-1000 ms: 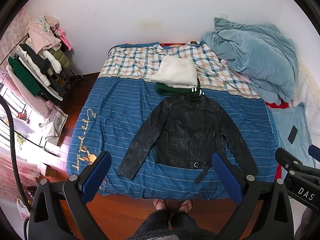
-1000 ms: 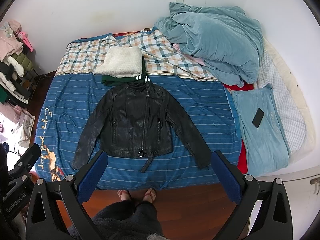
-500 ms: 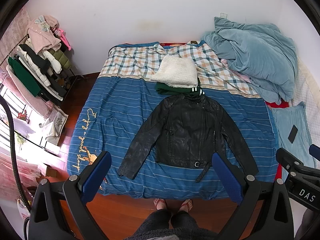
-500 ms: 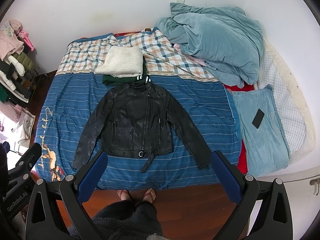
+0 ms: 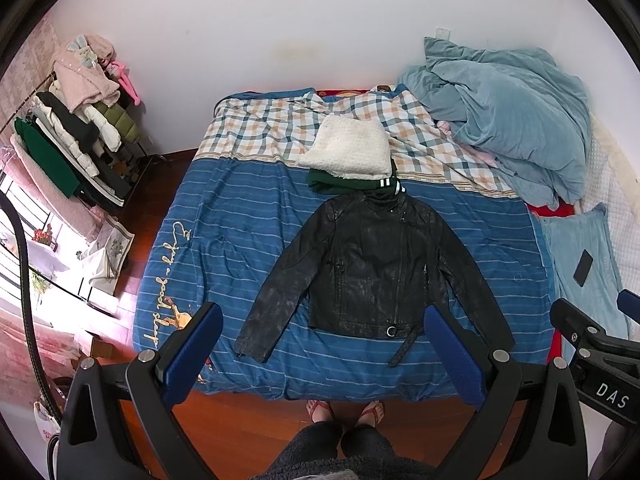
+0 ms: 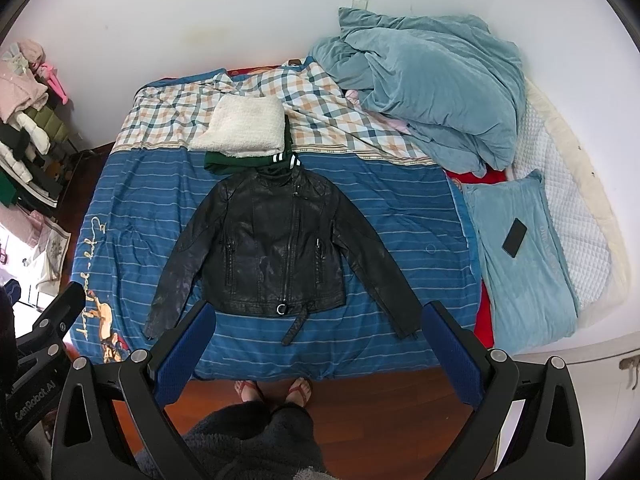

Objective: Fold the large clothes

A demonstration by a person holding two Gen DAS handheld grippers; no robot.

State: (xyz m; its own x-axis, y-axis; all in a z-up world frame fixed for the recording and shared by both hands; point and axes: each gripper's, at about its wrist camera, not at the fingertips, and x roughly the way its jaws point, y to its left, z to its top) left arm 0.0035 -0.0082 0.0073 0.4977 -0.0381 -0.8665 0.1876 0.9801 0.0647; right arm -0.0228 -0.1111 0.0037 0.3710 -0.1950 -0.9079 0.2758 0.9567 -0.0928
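A black leather jacket lies flat and face up on the blue striped bedspread, sleeves spread out, belt end hanging toward the foot. It also shows in the right wrist view. My left gripper is open and empty, held high above the foot of the bed. My right gripper is open and empty at about the same height, also seen at the right edge of the left wrist view.
A folded white fleece sits on a folded green garment just beyond the jacket collar. A crumpled light blue duvet, a blue pillow with a phone, a clothes rack at left. The person's feet stand on the wood floor.
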